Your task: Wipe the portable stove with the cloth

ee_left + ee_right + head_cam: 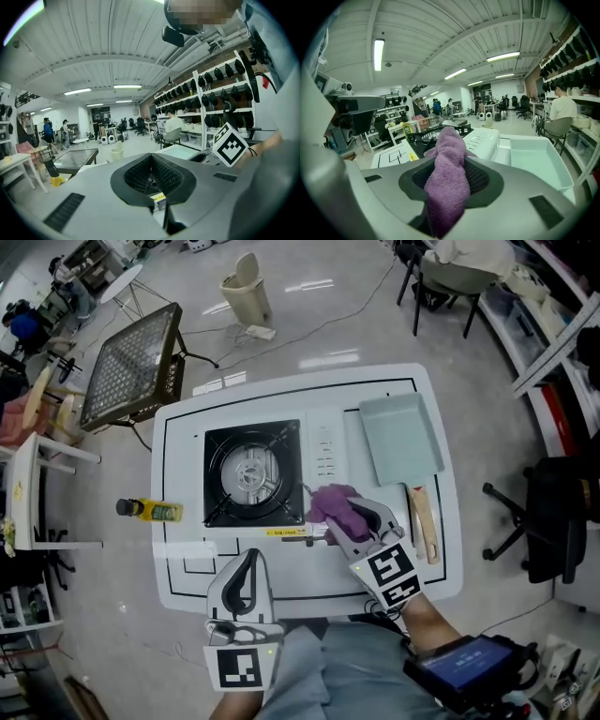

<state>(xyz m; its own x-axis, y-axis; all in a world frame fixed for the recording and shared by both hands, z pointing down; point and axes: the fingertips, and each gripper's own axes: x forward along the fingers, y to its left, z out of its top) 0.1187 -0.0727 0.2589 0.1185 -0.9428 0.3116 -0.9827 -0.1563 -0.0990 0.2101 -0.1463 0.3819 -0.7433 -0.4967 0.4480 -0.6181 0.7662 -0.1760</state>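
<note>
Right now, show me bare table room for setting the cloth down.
Bare: the table strip left of the stove, and the strip behind it. Crowded: the right side, with tray, wooden-handled tool and the right gripper holding the cloth.

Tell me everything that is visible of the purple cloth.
The purple cloth looks like soft, looped fabric, perhaps microfibre, bunched into a thick roll. The right gripper holds it with its jaws shut on the cloth's middle. One end sticks out ahead and the other trails back between the pads. It is over the near right corner of the portable stove, beside the burner. Whether it touches the stove cannot be told.
</note>
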